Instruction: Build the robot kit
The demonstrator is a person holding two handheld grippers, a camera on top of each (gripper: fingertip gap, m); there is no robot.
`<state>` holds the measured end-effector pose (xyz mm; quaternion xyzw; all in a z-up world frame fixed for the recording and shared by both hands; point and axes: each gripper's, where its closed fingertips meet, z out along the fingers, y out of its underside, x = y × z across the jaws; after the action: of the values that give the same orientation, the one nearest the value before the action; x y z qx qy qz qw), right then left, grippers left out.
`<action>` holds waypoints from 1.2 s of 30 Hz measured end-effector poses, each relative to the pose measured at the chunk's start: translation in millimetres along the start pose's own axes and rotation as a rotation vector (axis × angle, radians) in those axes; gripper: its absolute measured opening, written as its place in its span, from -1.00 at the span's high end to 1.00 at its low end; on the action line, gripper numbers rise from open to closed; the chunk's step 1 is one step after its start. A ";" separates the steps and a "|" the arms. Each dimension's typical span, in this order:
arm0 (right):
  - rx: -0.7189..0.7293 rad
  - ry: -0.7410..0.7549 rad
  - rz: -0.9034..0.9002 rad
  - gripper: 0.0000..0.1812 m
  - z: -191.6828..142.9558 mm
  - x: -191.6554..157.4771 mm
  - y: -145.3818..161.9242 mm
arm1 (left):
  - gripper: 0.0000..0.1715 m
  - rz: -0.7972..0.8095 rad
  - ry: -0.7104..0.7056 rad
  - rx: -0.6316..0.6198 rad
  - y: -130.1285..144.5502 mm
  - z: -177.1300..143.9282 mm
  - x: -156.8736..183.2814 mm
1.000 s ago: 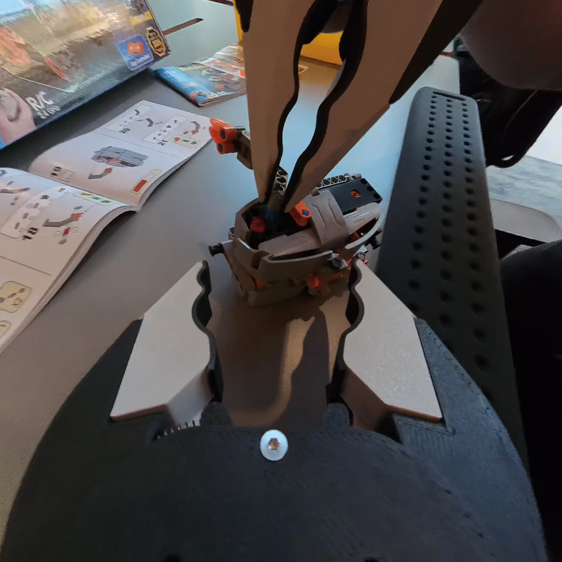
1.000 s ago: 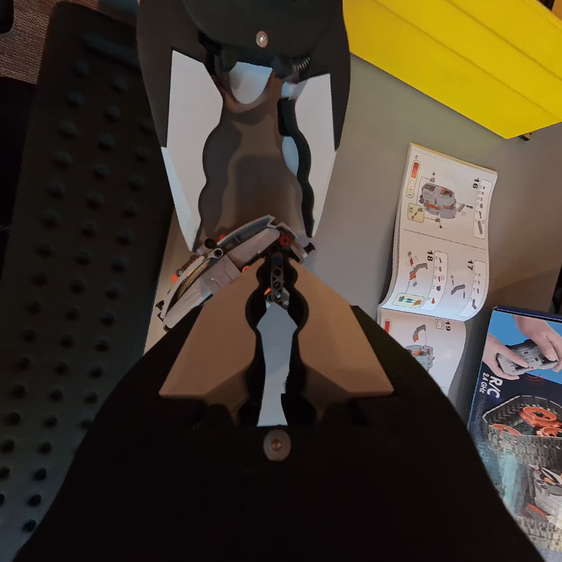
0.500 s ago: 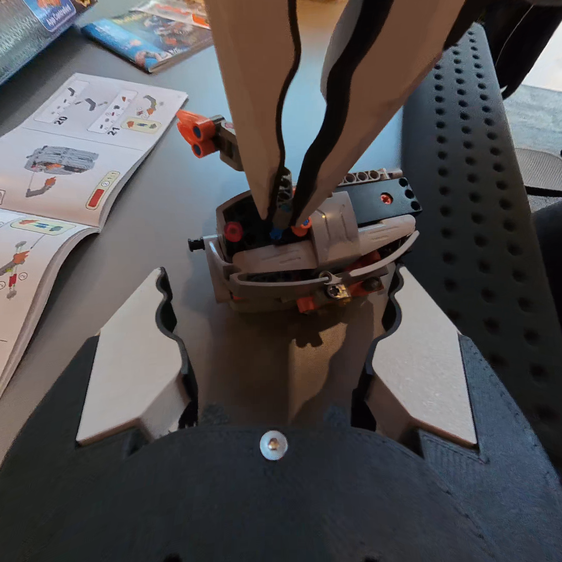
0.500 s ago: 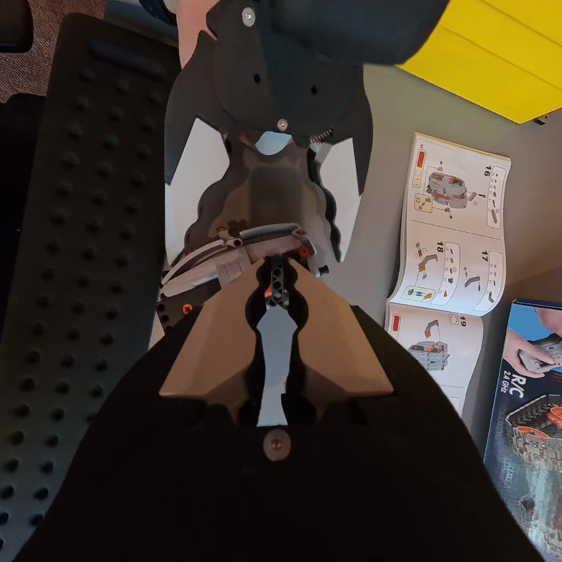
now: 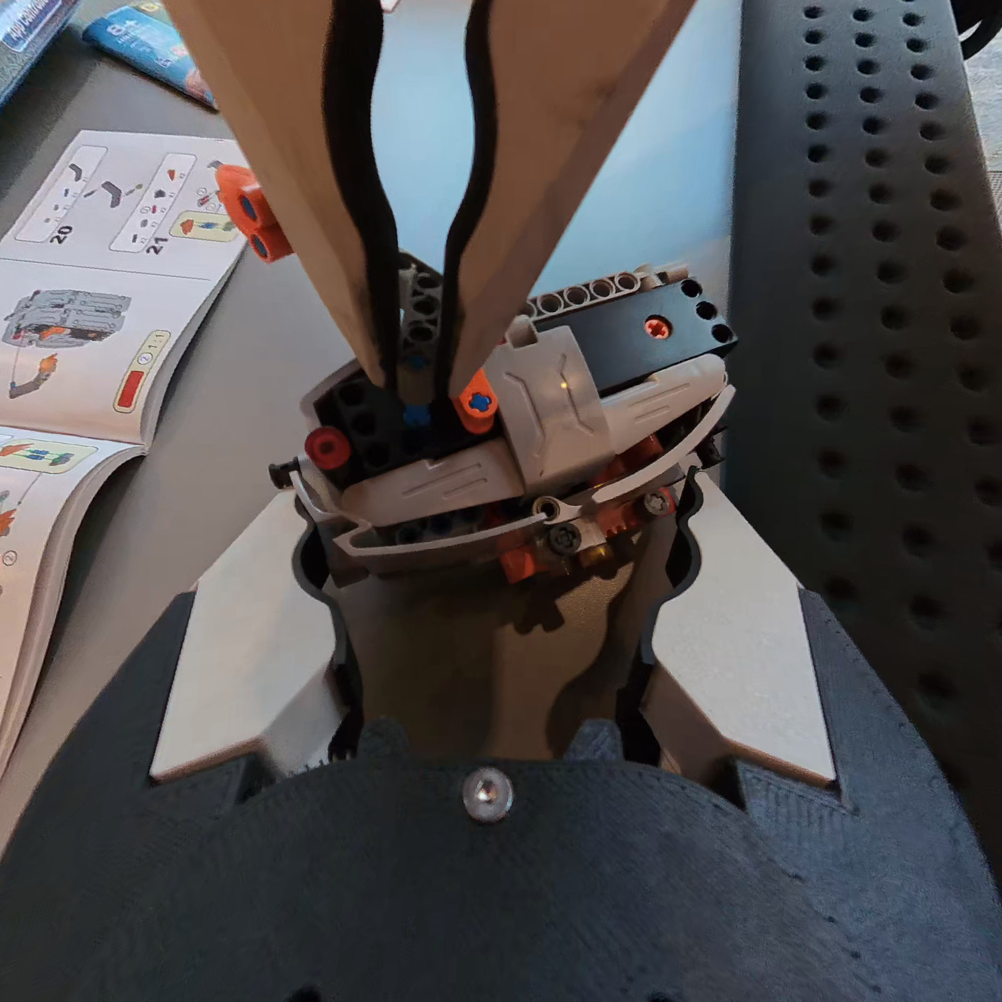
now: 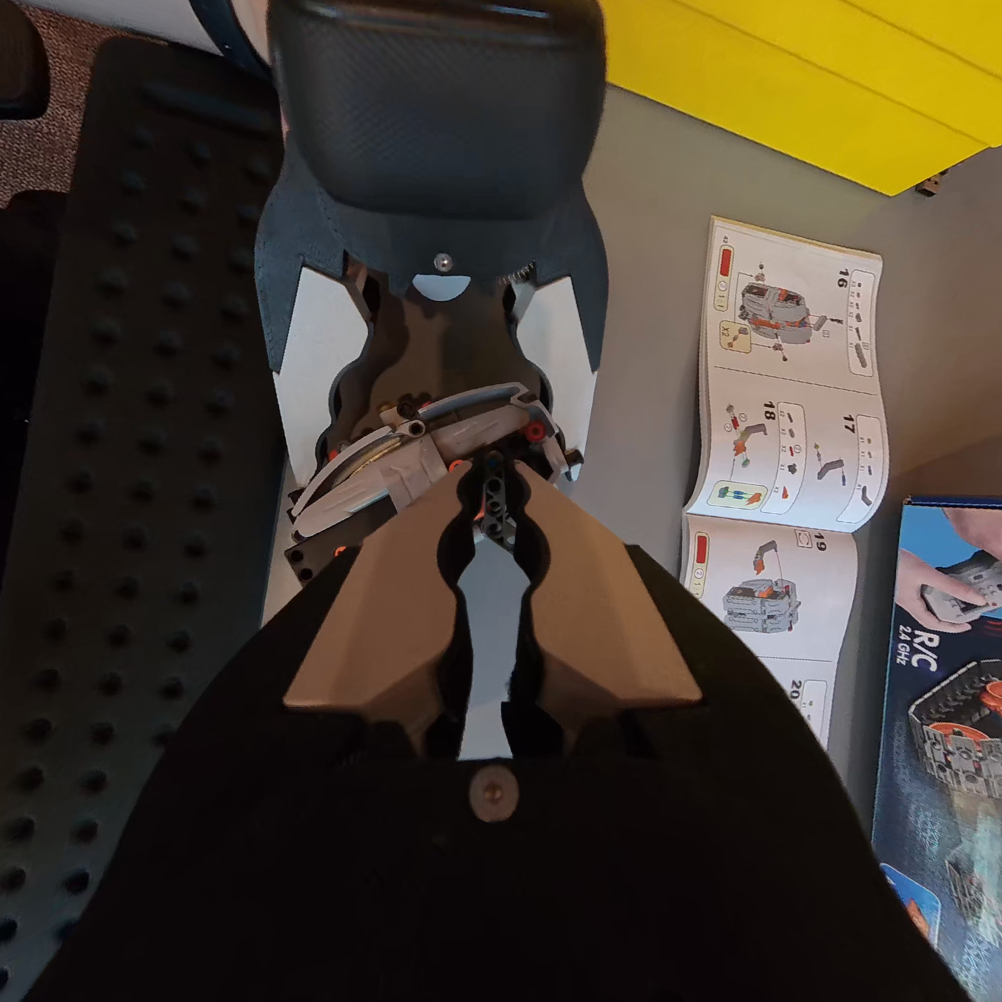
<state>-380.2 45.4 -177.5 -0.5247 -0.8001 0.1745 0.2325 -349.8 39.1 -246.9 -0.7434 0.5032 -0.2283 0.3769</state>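
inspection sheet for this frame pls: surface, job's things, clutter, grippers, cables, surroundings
Surface: grey table, bare around the model.
Job's things: grey-and-black brick model on the table; dark holed beam standing up from it.
Clutter: open instruction booklet, blue toy box, orange brick piece, colour leaflet.
Grippers: right gripper shut on the beam; left gripper open, fingers flanking the model's near side, contact unclear.
Cables: nothing seen.
Surroundings: black perforated panel, yellow box.
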 end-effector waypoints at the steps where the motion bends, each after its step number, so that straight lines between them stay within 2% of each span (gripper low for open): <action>1: 0.008 0.012 0.000 0.92 -1.0 1.9 -1.2 | -0.49 0.004 -0.012 -0.007 -0.4 -1.1 -0.6; 6: 0.044 0.053 -0.009 0.92 -6.6 4.0 -3.0 | -0.49 0.077 -0.092 -0.071 -4.1 -7.3 -1.6; 12: 0.230 0.182 0.028 0.92 -30.5 -8.6 -0.2 | -0.49 0.205 -0.269 -0.222 -8.6 -22.3 -12.1; 15: 0.329 0.283 0.077 0.92 -45.0 -12.3 11.7 | -0.49 0.312 -0.399 -0.308 -13.6 -28.9 -18.6; 19: 0.483 0.289 0.151 0.93 -57.5 -26.0 18.0 | -0.49 0.489 -0.581 -0.436 -23.7 -33.4 -24.3; 23: 0.478 0.302 0.142 0.92 -52.9 -31.6 32.0 | -0.49 0.611 -0.662 -0.533 -34.0 -27.8 -21.2; 29: 0.505 0.286 0.123 0.93 -54.3 -38.8 39.0 | -0.46 0.641 -0.690 -0.610 -42.0 -23.6 -16.2; 33: 0.518 0.277 0.124 0.92 -54.5 -42.8 41.7 | -0.40 0.587 -0.657 -0.555 -48.5 -24.2 -2.4; 36: 0.506 0.277 0.113 0.92 -51.1 -44.9 45.0 | -0.44 0.465 -0.616 -0.483 -50.4 -25.0 6.6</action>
<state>-302.3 23.3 -167.1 -0.5126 -0.6615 0.3078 0.4526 -336.2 35.3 -192.0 -0.7104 0.5602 0.2180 0.3660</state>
